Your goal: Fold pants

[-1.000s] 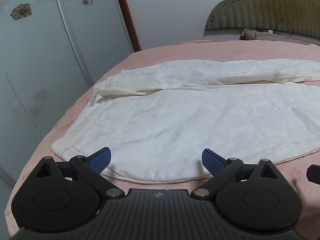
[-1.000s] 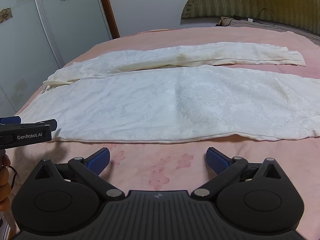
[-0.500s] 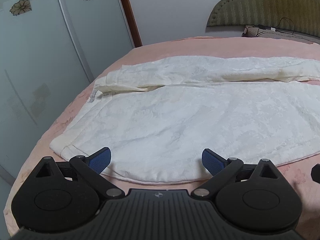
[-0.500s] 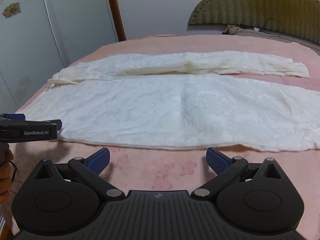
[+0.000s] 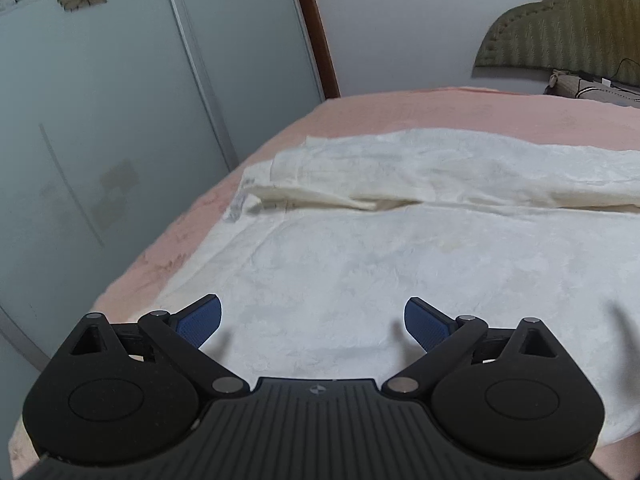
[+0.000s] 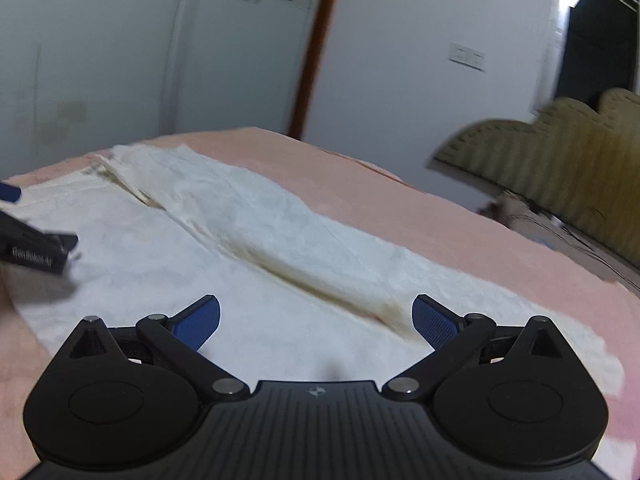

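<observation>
Two claws: left claw (image 5: 313, 320) and right claw (image 6: 316, 322) both hang just above the garment with blue pads spread wide and nothing between them; neither one grips cloth.
Pants: white, faintly patterned fabric pants (image 5: 400, 264) lie flat along the pink bed (image 5: 480, 108), legs side by side, the waistband toward the bed's left edge near the wardrobe.
Far leg: narrower, creamier strip (image 6: 280, 232) lying against the near leg; a shadowed, yellowish seam line runs between the two.
Why spread flat: laid out full length, the legs can likely be brought one onto the other in a single lengthwise fold.
Why the claws sit here: the left one is over the waist end, the right one further down the legs, so they probably mean to pinch one long edge at two places and lift it evenly.
Progress: folding seems not yet begun; no layer is turned over.
Sight of each other: the left tool's black body (image 6: 32, 252) shows at the left border of the right wrist view.
Surroundings: frosted sliding wardrobe doors with flower motifs (image 5: 100, 100), a brown door frame (image 5: 316, 28), an olive quilted headboard (image 5: 568, 36), cables and small clutter by the headboard, too blurred to identify.
Obstacles: nothing lies on the pants.
</observation>
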